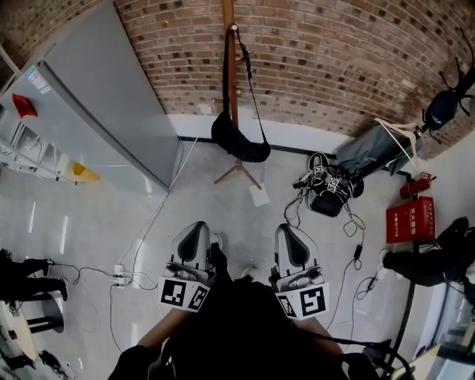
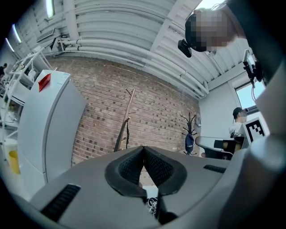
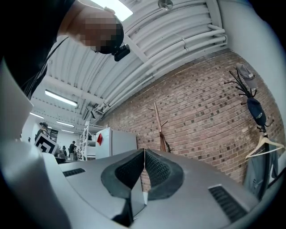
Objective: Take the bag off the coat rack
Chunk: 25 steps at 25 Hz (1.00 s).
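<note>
Black bag [image 1: 239, 145] on rack [image 1: 232, 89] | left tongs [image 2: 143, 148], right tongs [image 3: 144, 152] closed | box [image 1: 410, 220] print unreadable

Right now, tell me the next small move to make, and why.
Most likely, carry the right gripper forward toward the rack and open it. The bag hangs by its strap from the rack, well ahead at the wall. The right gripper and the left gripper sit low near the body, jaws together and empty.
</note>
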{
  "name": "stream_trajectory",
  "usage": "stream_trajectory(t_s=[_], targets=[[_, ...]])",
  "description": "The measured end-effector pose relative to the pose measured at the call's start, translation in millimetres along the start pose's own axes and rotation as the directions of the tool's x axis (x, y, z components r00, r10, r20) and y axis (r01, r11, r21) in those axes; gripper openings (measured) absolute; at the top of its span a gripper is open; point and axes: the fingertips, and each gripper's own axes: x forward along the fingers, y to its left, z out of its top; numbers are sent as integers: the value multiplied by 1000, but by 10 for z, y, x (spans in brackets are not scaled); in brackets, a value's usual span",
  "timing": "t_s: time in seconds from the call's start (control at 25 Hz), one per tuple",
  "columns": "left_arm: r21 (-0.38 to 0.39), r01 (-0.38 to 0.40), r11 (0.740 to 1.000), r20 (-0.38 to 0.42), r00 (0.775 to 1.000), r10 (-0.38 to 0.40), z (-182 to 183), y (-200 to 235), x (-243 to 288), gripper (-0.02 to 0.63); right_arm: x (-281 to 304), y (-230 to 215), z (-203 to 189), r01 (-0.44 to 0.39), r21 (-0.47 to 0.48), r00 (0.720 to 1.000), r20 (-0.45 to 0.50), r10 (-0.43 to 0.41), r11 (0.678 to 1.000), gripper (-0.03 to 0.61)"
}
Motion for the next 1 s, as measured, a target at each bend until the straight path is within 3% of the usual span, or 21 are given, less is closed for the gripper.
stream_trajectory(t_s=[0.4,0.68,1.0], targets=[[-24,95,995,4,995,-95,-92,-19,666,18,277,-242,-115,9,-38,999,-31,-10,999,17],[-18,194,981,11,981,-194,32,33,1277,18,883,-480,27,46,-56,999,-10,-46,997,17],[-54,231,971,-21,972,-232,192,472,1868,18,1736,-541,-66,64,-60,997,-33,-66,996,17]])
